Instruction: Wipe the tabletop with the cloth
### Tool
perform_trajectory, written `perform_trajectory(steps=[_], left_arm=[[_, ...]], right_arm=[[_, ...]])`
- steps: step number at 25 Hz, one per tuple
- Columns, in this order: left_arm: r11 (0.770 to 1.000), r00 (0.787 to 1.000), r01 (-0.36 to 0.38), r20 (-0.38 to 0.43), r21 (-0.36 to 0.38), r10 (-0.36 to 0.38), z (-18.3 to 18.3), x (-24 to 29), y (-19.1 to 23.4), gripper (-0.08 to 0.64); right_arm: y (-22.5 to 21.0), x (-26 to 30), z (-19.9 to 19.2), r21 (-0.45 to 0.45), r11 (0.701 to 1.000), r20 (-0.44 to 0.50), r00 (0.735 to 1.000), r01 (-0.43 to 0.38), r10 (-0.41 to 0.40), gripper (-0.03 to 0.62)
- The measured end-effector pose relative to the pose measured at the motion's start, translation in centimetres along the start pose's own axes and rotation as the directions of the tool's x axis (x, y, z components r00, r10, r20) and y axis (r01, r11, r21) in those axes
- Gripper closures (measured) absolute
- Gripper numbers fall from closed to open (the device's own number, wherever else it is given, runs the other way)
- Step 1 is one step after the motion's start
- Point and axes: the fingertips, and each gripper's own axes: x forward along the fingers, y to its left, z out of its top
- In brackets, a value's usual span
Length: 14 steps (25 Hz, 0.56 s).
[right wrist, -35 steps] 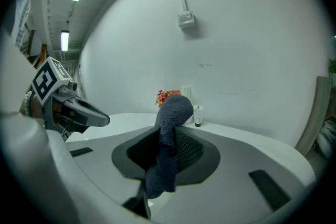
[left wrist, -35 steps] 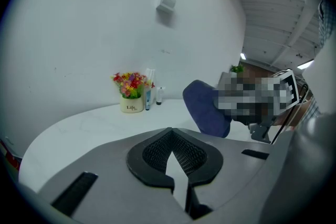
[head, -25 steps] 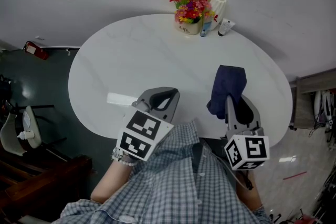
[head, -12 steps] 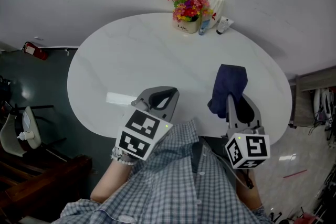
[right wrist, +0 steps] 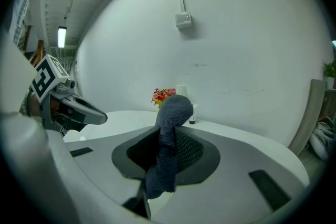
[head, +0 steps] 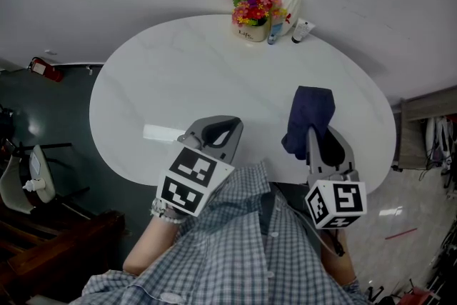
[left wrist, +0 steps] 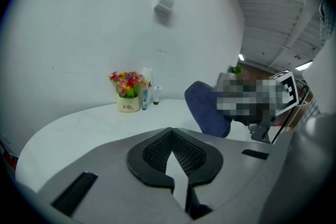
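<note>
the right gripper (head: 312, 133) is pinching the dark blue cloth (head: 308, 114) tight between its jaws, over the white table (head: 178, 75) at about 4 o'clock on the table top. most of the cloth sticks out past the jaws toward 12 o'clock in a lump, and a short end hangs down on the near side. the left gripper (head: 214, 131) is at about 6 o'clock, with its jaws pressed together and nothing in them. the wiping looks like it has not really got going. to do it well, i think the right gripper should tip down so the lump of cloth lies flat on the table, then push slow and even in long rows, so no bit gets missed. it should keep a firm pinch so the cloth does not slip out. the flower pot (head: 251, 11) and the small bottles (head: 298, 31) stand at the 12 o'clock edge, so it should go gently round them. the left gripper should stay out of the way. i cannot tell if the cloth is touching the table now. the near edge of the table is hidden under the checked shirt (head: 243, 239). a pale strip (head: 164, 132) at 9 o'clock from the left gripper may just be light shining. no dirt shows on the table.
</note>
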Motion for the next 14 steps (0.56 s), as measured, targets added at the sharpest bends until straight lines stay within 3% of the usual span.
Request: perform_trajectory(steps=[14], left_arm=[[1.000, 1.000, 0.016, -0.007, 0.004, -0.016, -0.29, 0.57, -1.00, 0.558]], right_arm=[[-0.51, -0.58, -0.89, 0.014, 1.000, -0.020, 1.000, -0.004, 0.004, 0.518]])
